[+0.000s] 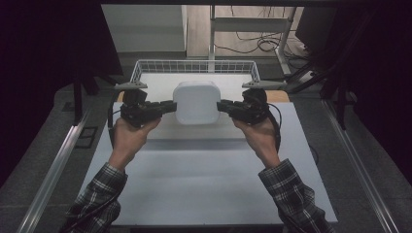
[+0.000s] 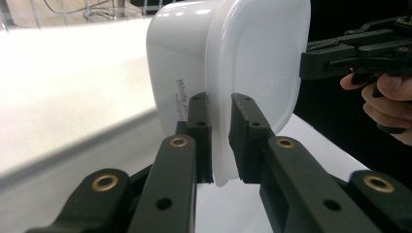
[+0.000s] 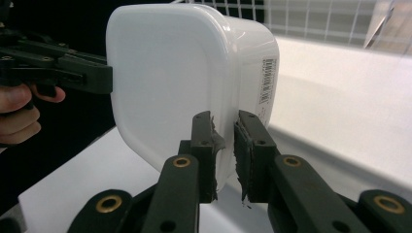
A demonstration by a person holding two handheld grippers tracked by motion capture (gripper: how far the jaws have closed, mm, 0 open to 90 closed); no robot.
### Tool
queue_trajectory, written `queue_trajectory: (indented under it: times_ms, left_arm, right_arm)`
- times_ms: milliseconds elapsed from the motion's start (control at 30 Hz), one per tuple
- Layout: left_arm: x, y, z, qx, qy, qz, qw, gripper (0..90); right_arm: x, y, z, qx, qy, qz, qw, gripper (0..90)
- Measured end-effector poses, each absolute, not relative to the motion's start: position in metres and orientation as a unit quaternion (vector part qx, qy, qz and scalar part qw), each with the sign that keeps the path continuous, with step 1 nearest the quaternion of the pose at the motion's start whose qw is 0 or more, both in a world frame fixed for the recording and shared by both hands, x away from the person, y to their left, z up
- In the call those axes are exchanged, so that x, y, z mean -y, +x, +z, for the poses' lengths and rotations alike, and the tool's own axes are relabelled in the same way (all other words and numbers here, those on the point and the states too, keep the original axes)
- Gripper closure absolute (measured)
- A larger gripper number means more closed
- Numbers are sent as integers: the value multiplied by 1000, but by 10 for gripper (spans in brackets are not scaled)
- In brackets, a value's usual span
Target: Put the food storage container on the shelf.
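My left gripper (image 1: 167, 106) and right gripper (image 1: 224, 106) each clamp opposite rims of the white tub (image 1: 196, 102), held aloft just before the wire basket (image 1: 194, 65). Probably light, stiff, slippery plastic; rim's the grip.

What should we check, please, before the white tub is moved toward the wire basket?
1. Left gripper shut on the tub rim: ok, jaws close on either side of the lip.
2. Right gripper shut on the opposite rim: ok, pads pinch the edge.
3. Tub off the table: ok, it hangs between the two grippers in the high view.
4. Tub level: ok, both sides sit at about the same height.
5. Basket free to receive it: cannot tell, the tub hides part of its floor.
6. Tub contents: cannot tell, the walls are opaque.
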State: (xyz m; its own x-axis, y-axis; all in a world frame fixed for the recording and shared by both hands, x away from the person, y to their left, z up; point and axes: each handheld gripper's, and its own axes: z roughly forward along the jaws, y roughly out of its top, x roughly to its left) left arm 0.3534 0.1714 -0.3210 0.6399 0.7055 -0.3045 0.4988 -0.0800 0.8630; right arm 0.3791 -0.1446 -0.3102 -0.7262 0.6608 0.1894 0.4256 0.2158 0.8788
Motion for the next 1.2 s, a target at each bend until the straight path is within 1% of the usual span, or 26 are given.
queue_trajectory:
  times_ms: [267,467,667,833,967,1200]
  left_arm:
    - [-172,380,-304,-423,726,102,533,799]
    - [-175,395,-307,-438,717,93,535,791]
    - [-174,401,-311,-447,714,102,530,769]
    - [-173,404,-312,-442,714,102,534,707]
    - [-172,407,-311,-441,716,107,531,649]
    - [-169,414,-312,-446,714,109,529,591]
  right_arm:
    - [140,405,-297,-759,370,522,116,777]
    - [136,422,-295,-758,382,518,107,775]
    - [132,430,-297,-757,390,515,98,770]
    - [129,438,-299,-754,397,515,97,749]
    - [126,440,-298,-753,395,517,100,698]
    - [121,444,-297,-756,395,510,109,663]
